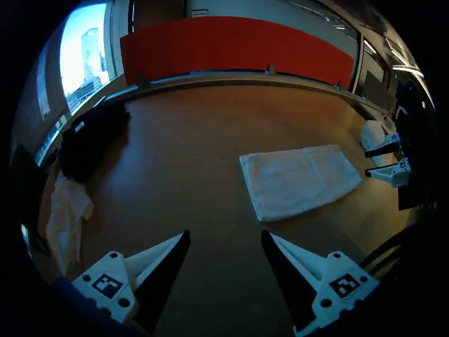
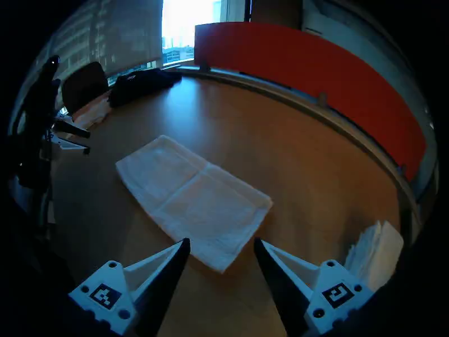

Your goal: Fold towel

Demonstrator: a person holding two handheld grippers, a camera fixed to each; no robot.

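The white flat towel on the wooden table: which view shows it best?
The right gripper view: the white rectangular cloth towel lies large and whole, its fold creases plain. The left gripper view shows the towel smaller, farther off, also whole.

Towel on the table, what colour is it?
The towel is plain white, with no pattern; it shows best in the right gripper view.

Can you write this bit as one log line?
towel: flat on table | left gripper: open, empty | right gripper: open, at towel edge
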